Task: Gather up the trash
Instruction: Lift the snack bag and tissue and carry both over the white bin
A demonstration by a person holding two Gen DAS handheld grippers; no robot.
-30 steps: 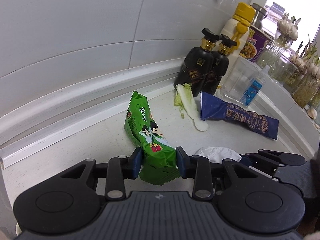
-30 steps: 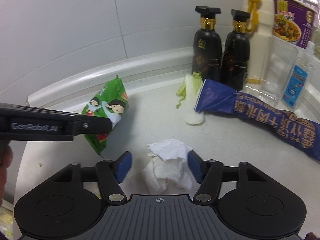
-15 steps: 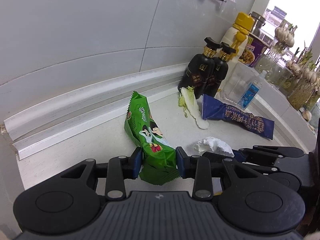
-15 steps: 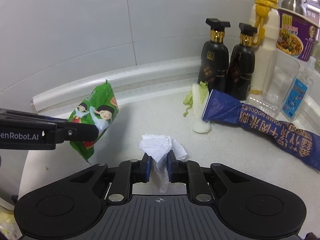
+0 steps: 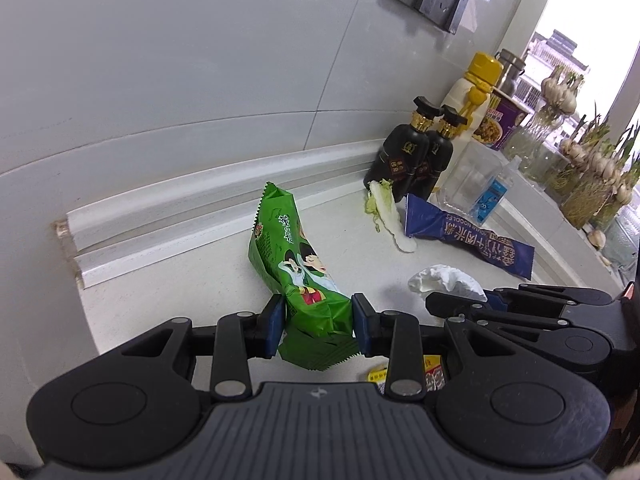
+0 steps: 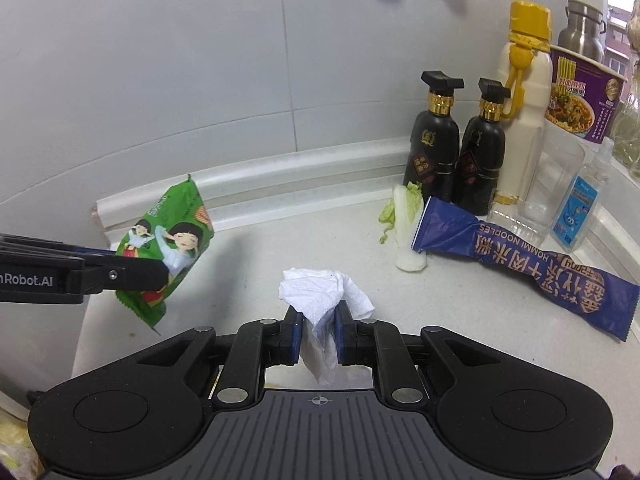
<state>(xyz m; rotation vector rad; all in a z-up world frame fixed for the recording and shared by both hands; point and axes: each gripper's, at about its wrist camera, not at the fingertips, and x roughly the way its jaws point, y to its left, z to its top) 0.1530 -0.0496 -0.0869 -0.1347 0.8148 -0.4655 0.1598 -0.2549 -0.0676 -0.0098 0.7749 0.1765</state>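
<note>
The left gripper (image 5: 318, 330) pinches the lower end of a green snack bag (image 5: 296, 276) between its pads, jaws partly closed, the bag lifted off the counter (image 5: 180, 304) and slanting up ahead of them. The right gripper (image 6: 318, 330) is nearly shut on a crumpled white tissue (image 6: 324, 296), which bunches above its fingertips and hangs below. Farther ahead and to the right lie a cabbage leaf (image 6: 406, 224) and a blue noodle wrapper (image 6: 528, 268), in front of two dark bottles (image 6: 436, 148)

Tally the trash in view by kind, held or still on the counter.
Snack wrappers: 2, a green wrapper and a blue noodle wrapper
Crumpled tissue: 1
Cabbage leaf: 1
Total: 4
</note>
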